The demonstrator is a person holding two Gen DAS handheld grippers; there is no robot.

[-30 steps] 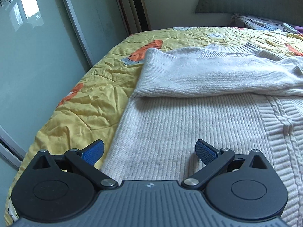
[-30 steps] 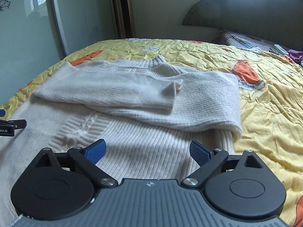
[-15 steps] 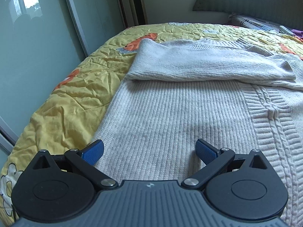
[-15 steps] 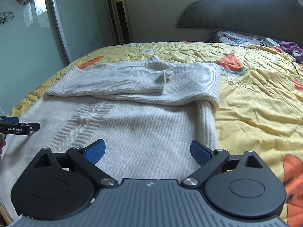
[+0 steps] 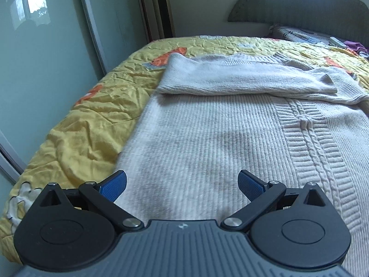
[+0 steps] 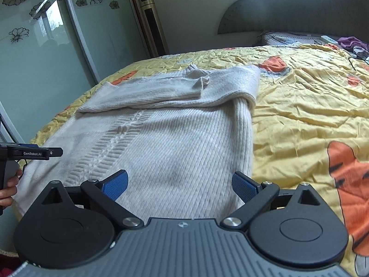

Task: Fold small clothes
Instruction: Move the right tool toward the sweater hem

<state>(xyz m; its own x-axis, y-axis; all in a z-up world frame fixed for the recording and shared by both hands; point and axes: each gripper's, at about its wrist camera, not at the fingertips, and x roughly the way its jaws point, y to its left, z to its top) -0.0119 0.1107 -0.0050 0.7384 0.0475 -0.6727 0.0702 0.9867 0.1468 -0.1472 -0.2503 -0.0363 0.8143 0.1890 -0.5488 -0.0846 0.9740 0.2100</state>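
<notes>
A cream sweater (image 5: pixel 230 143) lies flat on the bed, its hem at the near edge and its collar at the far end. Both sleeves (image 6: pixel 161 90) are already folded across the chest, one on top of the other, so the side folds look done. What seems left is to bring the lower half up over the sleeves, and perhaps one more fold after that.

The left gripper (image 5: pixel 182 183) hovers low over the near left part of the sweater, jaws spread wide and holding nothing. The right gripper (image 6: pixel 180 182) hangs over the near right part, likewise wide open and empty. In the right view the left gripper shows from the side at the far left edge, with part of a hand (image 6: pixel 8 188) on its grip.

The sweater is a thick ribbed knit, soft and limp, with a raised cable band (image 5: pixel 316 138) running lengthwise down the middle. Its right edge is rolled under slightly. The bedspread (image 6: pixel 311 115) beneath is thin, crinkled yellow cloth with orange cartoon prints, and will likely let the knit slide a little.
</notes>
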